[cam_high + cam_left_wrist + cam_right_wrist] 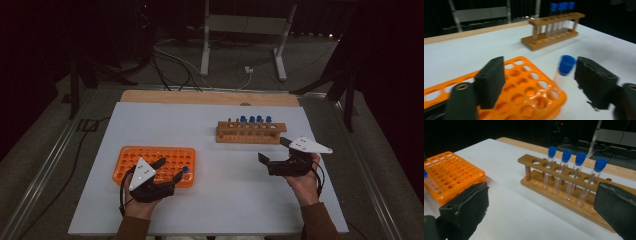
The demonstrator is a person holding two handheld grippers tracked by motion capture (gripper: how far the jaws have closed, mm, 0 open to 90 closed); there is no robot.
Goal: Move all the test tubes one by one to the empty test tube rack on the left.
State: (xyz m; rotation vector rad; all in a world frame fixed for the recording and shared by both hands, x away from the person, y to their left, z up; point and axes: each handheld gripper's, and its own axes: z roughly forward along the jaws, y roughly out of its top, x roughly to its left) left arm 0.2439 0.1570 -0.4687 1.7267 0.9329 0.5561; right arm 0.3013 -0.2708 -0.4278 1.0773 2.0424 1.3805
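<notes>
Blue-capped tubes: four in the wooden rack (251,132), one tube (563,70) standing at the orange rack's (155,162) near right corner, between the left tool's (539,82) spread jaws; right tool (274,151) spread over bare tabletop (225,200)

orange rack (524,87) blurred, cut off btm-left

Grid rack (150,162) sits left on table (220,210); wooden rack (251,132) right and behind (four tubes (254,120) in it).
</notes>
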